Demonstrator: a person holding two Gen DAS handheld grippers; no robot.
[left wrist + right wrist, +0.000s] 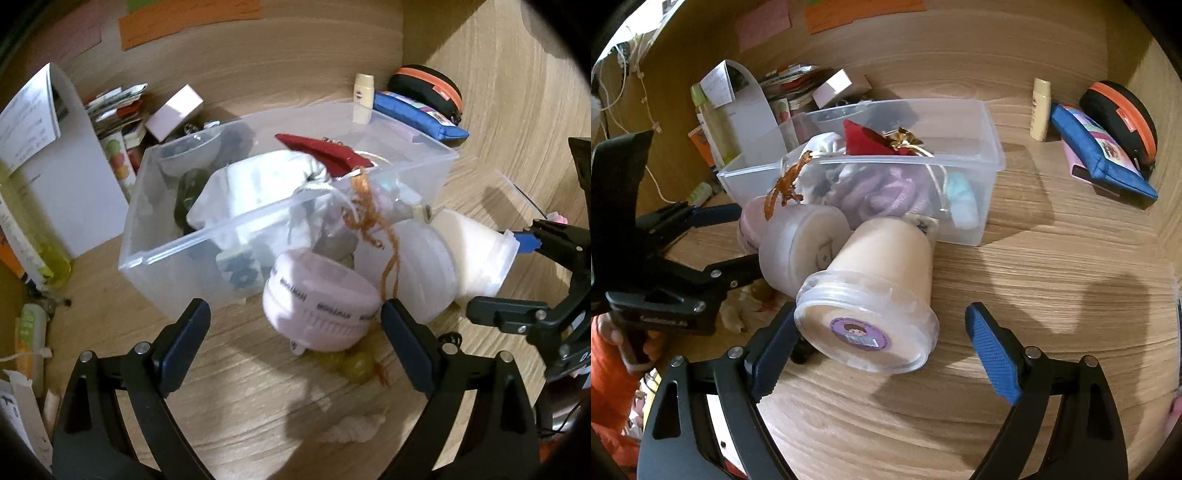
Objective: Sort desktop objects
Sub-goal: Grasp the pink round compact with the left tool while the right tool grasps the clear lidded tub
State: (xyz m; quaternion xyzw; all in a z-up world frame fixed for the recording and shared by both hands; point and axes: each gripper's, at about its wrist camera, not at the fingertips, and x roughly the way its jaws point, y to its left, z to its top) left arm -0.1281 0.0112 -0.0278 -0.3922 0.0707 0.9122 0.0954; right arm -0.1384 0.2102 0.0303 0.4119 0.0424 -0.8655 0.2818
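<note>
right gripper [882,354]: jaws wide apart, nothing clamped; cream tub's lid end sits between the blue pads, left pad just beside or touching the lid rim, can't tell which
left gripper [295,343]: jaws spread, nothing gripped; round pale-pink zip case with printed band [321,306] sits between the fingertips, no clear contact
cream tub: clear plastic lidded tub of cream-coloured stuff with a purple round sticker on the lid [871,291], lying on its side on the wooden desk [1052,295]; long axis runs from lid, nearest the right gripper, up toward the bin; base end touches the bin's front wall
second tub: frosted white round tub [801,247], also on its side, touching the cream tub's left flank, pink case just behind it
bin: clear rectangular plastic storage bin [991,147], open top, upright
bin contents: red cloth piece with gold trim [868,142] on top, white cloth bundle [255,184], lilac knitted item [882,192], pale-teal item at right end [964,199]; darker things at far end, unclear
orange yarn [365,206]: hangs over the bin's front rim, down onto the pink case side
far right of desk: blue zip pouch [1100,155], black-and-orange oval case [1119,114], small cream bottle [1041,110], well apart from the bin
</note>
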